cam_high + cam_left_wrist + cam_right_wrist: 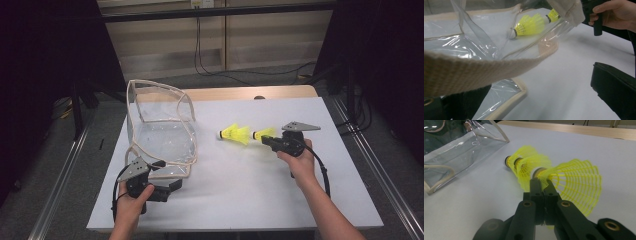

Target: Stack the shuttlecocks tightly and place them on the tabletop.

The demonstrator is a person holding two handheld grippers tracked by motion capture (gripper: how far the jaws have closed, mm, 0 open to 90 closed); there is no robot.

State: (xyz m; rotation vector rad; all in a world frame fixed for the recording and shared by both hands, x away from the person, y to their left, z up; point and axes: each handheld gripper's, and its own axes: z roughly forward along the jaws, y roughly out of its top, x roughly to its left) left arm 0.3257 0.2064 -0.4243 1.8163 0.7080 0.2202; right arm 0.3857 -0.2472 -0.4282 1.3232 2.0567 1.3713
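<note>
A clear plastic bag [160,135] with beige trim stands open on the left of the white table [240,195]. My left gripper [167,189] is at its near corner, jaws open and wide apart [536,97]. The bag's beige strap [474,67] crosses in front of them, and the bag wall [461,47] lies behind it. My right gripper [264,140] is shut [541,185] on the skirt of a yellow shuttlecock [576,182], held low over the table. Just left of it lie two nested yellow shuttlecocks [236,134], cork ends toward the bag [454,152].
A wooden tabletop edge [225,93] runs behind the white board. Metal rails [370,165] flank the table on both sides, and cables trail on the floor beyond. Open white surface stretches between the two grippers.
</note>
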